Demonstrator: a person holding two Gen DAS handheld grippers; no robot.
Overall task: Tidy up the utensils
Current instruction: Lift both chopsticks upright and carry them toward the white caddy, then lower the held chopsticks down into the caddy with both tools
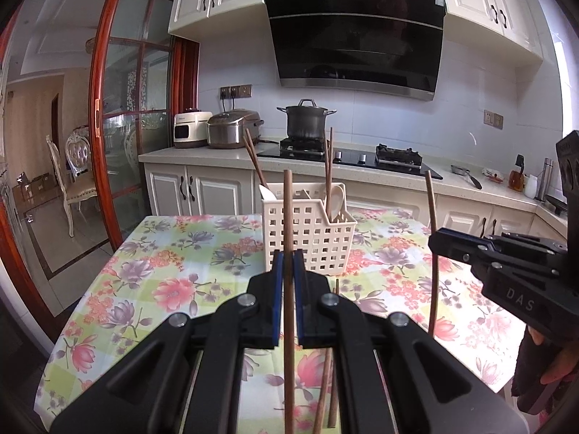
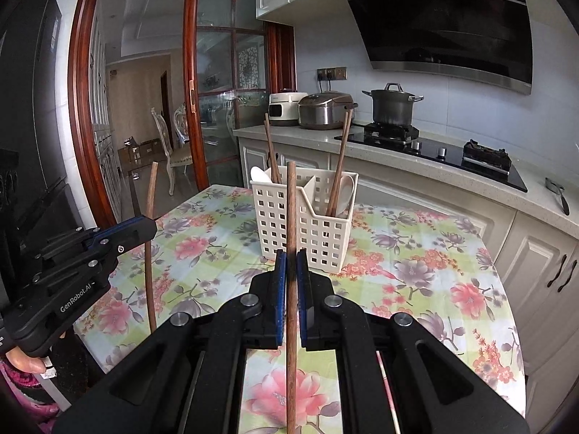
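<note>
White basket (image 1: 307, 233) — chopsticks (image 1: 328, 166) and spoons (image 1: 334, 197) stand inside.

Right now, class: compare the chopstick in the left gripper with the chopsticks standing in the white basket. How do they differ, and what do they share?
The chopstick in the left gripper is clamped between shut blue pads and stands nearly upright, alone, short of the basket. The chopsticks in the basket are held by nothing and lean apart in separate compartments beside white spoons. All are slim brown wooden sticks.
</note>
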